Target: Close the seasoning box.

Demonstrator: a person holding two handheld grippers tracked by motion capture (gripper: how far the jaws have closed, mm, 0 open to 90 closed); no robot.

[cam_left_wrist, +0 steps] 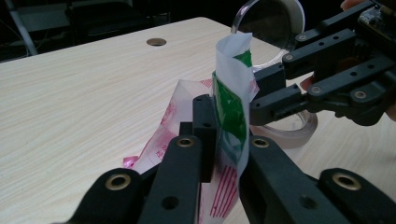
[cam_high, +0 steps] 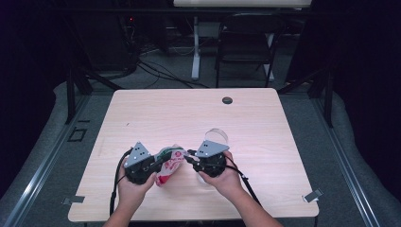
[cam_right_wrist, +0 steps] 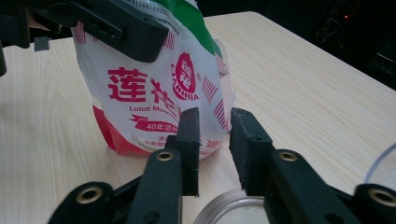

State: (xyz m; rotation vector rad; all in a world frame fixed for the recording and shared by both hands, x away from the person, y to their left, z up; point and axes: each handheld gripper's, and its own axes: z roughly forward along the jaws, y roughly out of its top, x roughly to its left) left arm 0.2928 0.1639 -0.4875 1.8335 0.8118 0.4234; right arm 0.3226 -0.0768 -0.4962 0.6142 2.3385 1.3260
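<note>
work in hand: opening a small printed bag (cam_high: 168, 166) with both tongs; looks like its contents are meant for the clear jar (cam_high: 215, 137), judging by the setup.

bag position: near the front edge of the counter (cam_high: 142, 113), at about 6 o'clock from its centre, held up between the two tongs. Jar at about 1 o'clock from the bag, close by.

left tongs (cam_left_wrist: 224, 140): clamped on the bag's folded top edge, the green-and-white strip pinched between the jaws.

right tongs (cam_right_wrist: 212, 140): jaws slightly apart with nothing between them in the right gripper view; bag just beyond the tips. In the left gripper view they sit against the bag's top edge (cam_left_wrist: 261, 100), no firm grip visible.

done: bag lifted and held by the left side.

left: second grip on the top, tear or pull open, pour. Bag looks still sealed, as far as I can tell.

lid: round metal-rimmed lid (cam_right_wrist: 233, 210) lying on the counter just under the right tongs, so the jar is likely already open.

writing: red Chinese characters "莲花", "LIANHUA" in the round logo, "Lotus Mon..." (rest cut off), "40年" on a banner. Smaller print unreadable.
</note>
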